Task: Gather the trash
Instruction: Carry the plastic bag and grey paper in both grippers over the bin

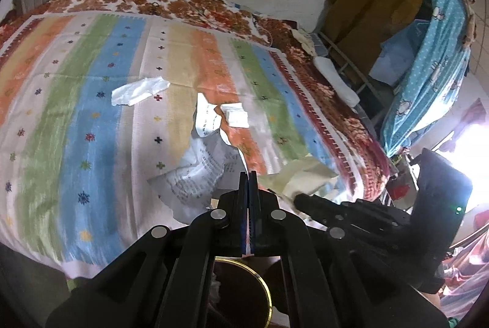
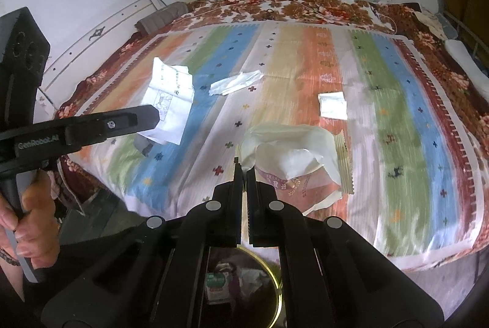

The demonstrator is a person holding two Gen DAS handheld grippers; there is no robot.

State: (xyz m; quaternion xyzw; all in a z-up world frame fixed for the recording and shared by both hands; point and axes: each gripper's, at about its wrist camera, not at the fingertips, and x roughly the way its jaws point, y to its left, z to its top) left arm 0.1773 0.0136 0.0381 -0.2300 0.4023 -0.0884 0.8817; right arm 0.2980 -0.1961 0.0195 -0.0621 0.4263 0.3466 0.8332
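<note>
Left claw [image 1: 249, 175] clamped on printed paper sheet [image 1: 195, 175] | right claw [image 2: 241, 170] pinching plastic wrapper [image 2: 293, 156] | I judge bin [image 2: 276, 276] directly beneath both, drop next

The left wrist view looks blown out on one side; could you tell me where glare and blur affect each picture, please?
Left wrist view: a window glare burns out the right edge, and the printed paper shut in the left gripper is smeared. Right wrist view: evenly lit, with no blown-out patch; the striped bedspread streaks with motion blur toward the right, and fisheye bending curves the bed's edges.
</note>
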